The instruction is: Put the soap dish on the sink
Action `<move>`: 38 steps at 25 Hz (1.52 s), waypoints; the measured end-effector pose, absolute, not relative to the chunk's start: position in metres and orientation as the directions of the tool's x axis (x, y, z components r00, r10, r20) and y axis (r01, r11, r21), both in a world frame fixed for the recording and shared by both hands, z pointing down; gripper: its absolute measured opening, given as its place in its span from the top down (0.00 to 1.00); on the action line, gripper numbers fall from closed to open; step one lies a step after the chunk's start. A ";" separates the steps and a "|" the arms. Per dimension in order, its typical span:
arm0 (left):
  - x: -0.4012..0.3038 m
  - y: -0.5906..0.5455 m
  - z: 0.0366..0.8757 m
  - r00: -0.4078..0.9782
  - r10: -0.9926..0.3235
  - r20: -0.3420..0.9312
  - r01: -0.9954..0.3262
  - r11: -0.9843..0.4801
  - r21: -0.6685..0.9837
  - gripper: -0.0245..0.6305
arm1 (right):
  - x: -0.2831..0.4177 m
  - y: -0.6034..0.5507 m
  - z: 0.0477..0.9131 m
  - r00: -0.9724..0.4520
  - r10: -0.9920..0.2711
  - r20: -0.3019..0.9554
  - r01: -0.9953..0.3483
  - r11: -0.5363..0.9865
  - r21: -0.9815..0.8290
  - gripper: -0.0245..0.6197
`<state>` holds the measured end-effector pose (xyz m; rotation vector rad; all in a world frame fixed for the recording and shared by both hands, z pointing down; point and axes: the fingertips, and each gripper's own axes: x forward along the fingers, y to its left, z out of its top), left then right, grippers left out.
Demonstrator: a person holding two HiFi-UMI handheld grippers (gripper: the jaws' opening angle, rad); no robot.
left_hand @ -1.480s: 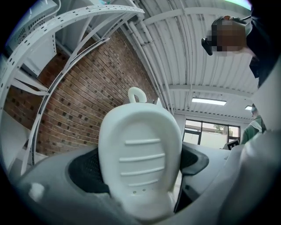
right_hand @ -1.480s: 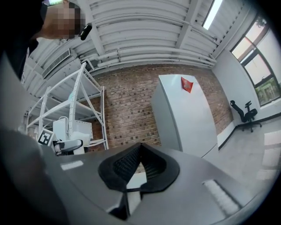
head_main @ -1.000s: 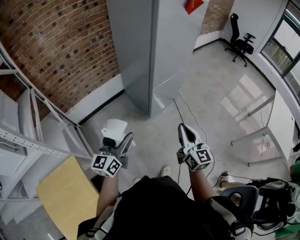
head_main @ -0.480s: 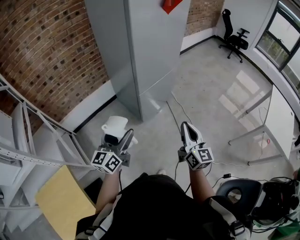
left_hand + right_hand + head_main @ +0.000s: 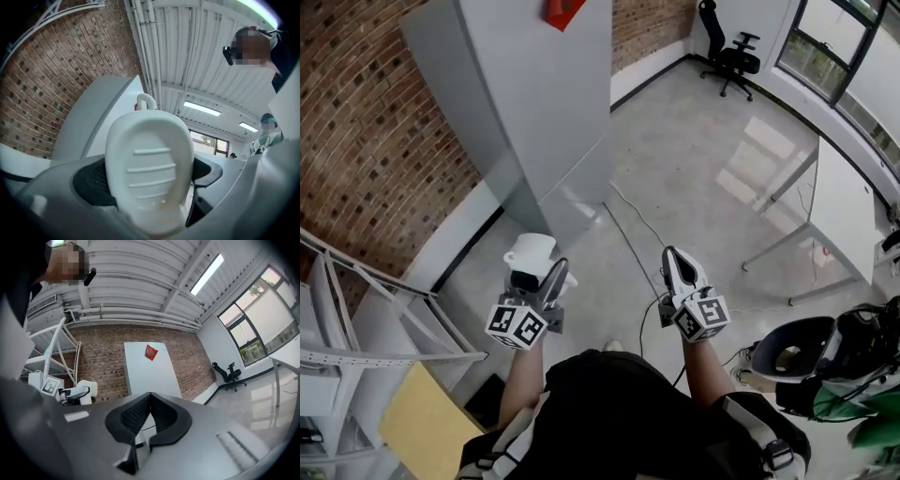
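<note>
My left gripper (image 5: 538,270) is shut on a white ribbed soap dish (image 5: 530,251), held up at waist height over the concrete floor. The left gripper view is filled by that soap dish (image 5: 149,168), upright between the jaws. My right gripper (image 5: 677,268) is shut with nothing in it; its jaws meet in the right gripper view (image 5: 149,401). That view also catches the soap dish (image 5: 87,389) at the far left. No sink shows in any view.
A grey pillar (image 5: 530,112) with a red sign stands ahead against a brick wall (image 5: 366,122). Metal shelving (image 5: 356,319) is at the left, a white table (image 5: 839,216) and a black office chair (image 5: 727,52) at the right. A cable (image 5: 633,220) runs across the floor.
The view has swung as the person walks: the pillar has shifted left and farther off, and the table now shows more. Both grippers keep their places and the dish stays held.
</note>
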<state>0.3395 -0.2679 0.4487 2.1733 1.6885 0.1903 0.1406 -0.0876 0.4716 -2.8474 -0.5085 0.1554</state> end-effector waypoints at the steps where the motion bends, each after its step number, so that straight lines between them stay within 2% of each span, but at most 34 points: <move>1: 0.332 -0.256 0.449 0.248 0.961 -0.126 0.909 -0.186 0.373 0.26 | 0.129 -0.081 0.472 0.927 0.371 -0.060 0.345 -0.904 -0.254 0.95; 7: 0.298 -0.201 0.449 0.098 0.987 -0.126 0.935 -0.048 0.351 0.26 | 0.075 -0.042 0.480 0.854 0.517 -0.060 0.481 -0.829 -0.285 0.95; 17: 0.285 -0.119 0.452 -0.095 0.988 -0.119 0.940 0.128 0.316 0.26 | 0.038 -0.003 0.476 0.740 0.672 -0.038 0.647 -0.725 -0.235 0.95; 24: 0.298 -0.048 0.423 -0.231 0.963 -0.141 0.924 0.263 0.279 0.26 | 0.039 0.029 0.452 0.647 0.759 -0.078 0.729 -0.645 -0.227 0.95; 29: 0.285 -0.038 0.432 -0.298 0.941 -0.159 0.905 0.332 0.266 0.26 | 0.027 0.023 0.471 0.601 0.794 -0.096 0.761 -0.605 -0.236 0.95; 38: 0.329 0.031 0.436 -0.391 0.912 -0.123 0.869 0.410 0.277 0.26 | 0.077 0.075 0.472 0.545 0.836 -0.069 0.805 -0.544 -0.237 0.95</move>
